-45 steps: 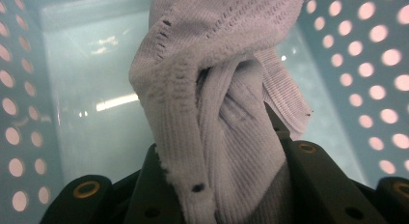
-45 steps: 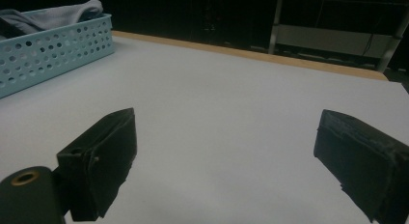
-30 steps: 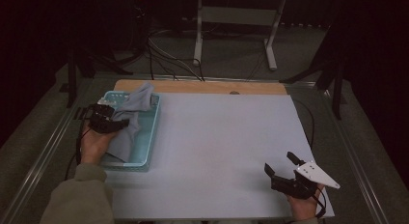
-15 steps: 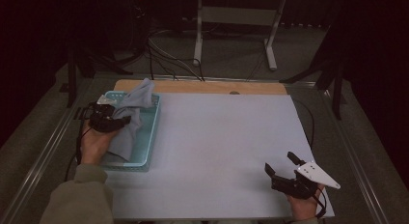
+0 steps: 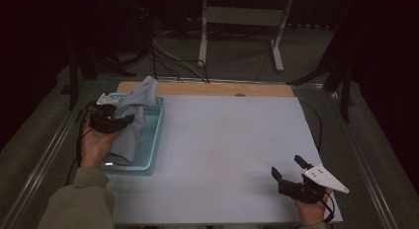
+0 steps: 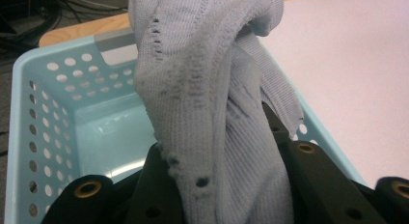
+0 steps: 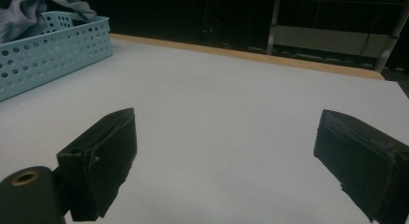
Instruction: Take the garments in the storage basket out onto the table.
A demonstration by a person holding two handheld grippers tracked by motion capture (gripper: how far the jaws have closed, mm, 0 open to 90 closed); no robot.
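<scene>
Jaws of the left gripper (image 5: 129, 119) stay clamped on a grey knitted cloth (image 5: 134, 115), now lifted higher above the light-blue basket (image 5: 154, 140) at the worktop's (image 5: 232, 150) left edge; right gripper (image 5: 287, 169) jaws remain apart, unmoved near the right front corner.

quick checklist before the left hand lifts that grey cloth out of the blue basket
1. Left tongs shut on the grey cloth: ok, the knit is bunched between the jaws in the left gripper view.
2. Cloth free of the blue basket: not ok, its lower part hangs inside the basket and its top drapes over the far rim.
3. Cloth snagged in the basket's holes: cannot tell.
4. White table surface beside the basket free for a set-down: ok.
5. Right tongs out of the way: ok, open with nothing between the jaws, near the table's near right corner.
</scene>
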